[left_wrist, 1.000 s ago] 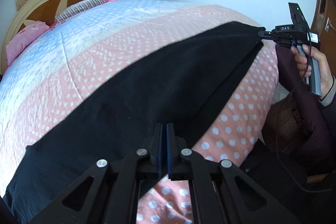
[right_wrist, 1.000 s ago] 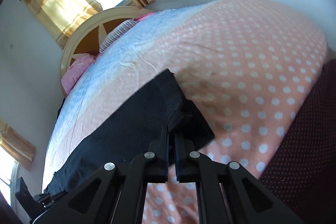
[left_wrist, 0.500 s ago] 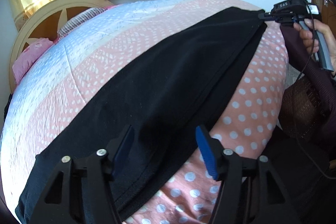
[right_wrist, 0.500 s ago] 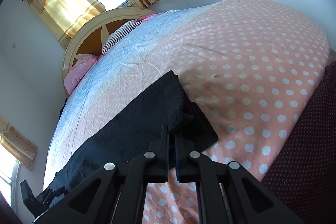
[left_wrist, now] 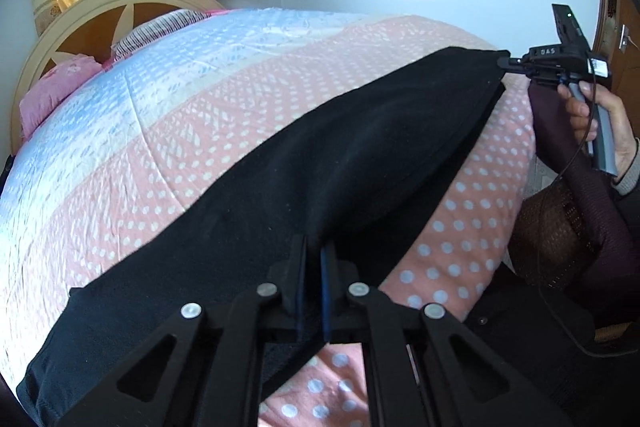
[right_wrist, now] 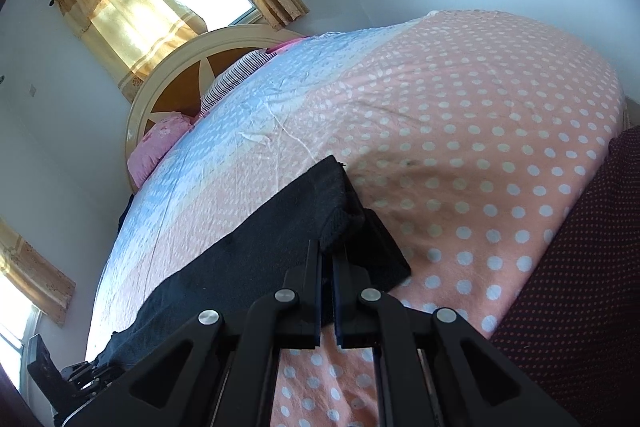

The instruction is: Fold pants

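Note:
Black pants (left_wrist: 304,163) lie stretched lengthwise across the pink dotted quilt (left_wrist: 192,131), near its front edge. My left gripper (left_wrist: 313,259) is shut on the near edge of the pants around their middle. My right gripper (right_wrist: 327,255) is shut on the upper layer of the pants (right_wrist: 256,251) at their right end and holds it slightly raised. The right gripper also shows in the left wrist view (left_wrist: 505,63), pinching the far corner of the fabric. The left gripper shows small in the right wrist view (right_wrist: 86,371) at the pants' other end.
The bed has a cream and wood headboard (left_wrist: 100,15) and pink pillows (left_wrist: 52,95) at the far left. A window with yellow curtains (right_wrist: 132,7) is behind it. A person's dark dotted clothing (right_wrist: 580,267) is at the bed's right edge, and a door (left_wrist: 624,39) stands far right.
Half a second ago my left gripper was open over the pants' edge; it has now shut on the fabric again. The right gripper has stayed shut on the pants' end.

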`<action>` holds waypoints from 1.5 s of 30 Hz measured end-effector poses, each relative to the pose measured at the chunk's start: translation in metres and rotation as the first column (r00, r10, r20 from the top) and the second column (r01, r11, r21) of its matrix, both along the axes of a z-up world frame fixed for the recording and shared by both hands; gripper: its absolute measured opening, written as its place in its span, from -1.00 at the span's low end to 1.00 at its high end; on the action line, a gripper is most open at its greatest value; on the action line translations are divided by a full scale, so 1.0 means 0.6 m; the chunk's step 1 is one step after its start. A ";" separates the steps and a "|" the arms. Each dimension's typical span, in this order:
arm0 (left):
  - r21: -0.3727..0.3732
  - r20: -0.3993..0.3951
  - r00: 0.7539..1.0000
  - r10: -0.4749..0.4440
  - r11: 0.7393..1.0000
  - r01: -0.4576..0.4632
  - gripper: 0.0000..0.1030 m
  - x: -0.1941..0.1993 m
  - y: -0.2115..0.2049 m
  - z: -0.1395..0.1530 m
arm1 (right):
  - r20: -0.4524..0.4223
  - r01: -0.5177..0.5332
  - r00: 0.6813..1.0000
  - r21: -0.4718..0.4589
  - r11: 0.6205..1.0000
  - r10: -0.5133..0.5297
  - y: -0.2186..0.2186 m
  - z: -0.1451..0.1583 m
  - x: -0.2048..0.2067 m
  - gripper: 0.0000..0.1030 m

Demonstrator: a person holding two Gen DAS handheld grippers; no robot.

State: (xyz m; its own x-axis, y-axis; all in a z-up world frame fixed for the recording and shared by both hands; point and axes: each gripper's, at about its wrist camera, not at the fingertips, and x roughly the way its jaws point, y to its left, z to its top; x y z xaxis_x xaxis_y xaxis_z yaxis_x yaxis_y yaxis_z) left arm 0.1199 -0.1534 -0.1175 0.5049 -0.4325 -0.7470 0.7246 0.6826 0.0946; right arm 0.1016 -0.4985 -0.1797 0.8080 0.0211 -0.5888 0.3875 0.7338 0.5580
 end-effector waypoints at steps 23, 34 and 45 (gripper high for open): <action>0.049 -0.057 0.998 0.002 0.999 0.001 -0.72 -0.012 0.000 -0.050 | -0.112 0.068 0.991 -0.001 0.998 -0.068 -0.032 -0.044 0.003 -0.30; 0.112 -0.001 1.000 -0.031 0.993 0.031 -0.07 -0.055 0.030 -0.046 | -0.056 0.022 0.998 -0.101 0.995 -0.028 -0.079 0.006 0.077 0.03; 0.082 -0.008 0.980 0.198 0.977 -0.196 0.49 0.010 0.104 -0.067 | -0.182 -0.047 0.983 -0.170 0.984 0.015 -0.041 -0.029 0.157 -0.95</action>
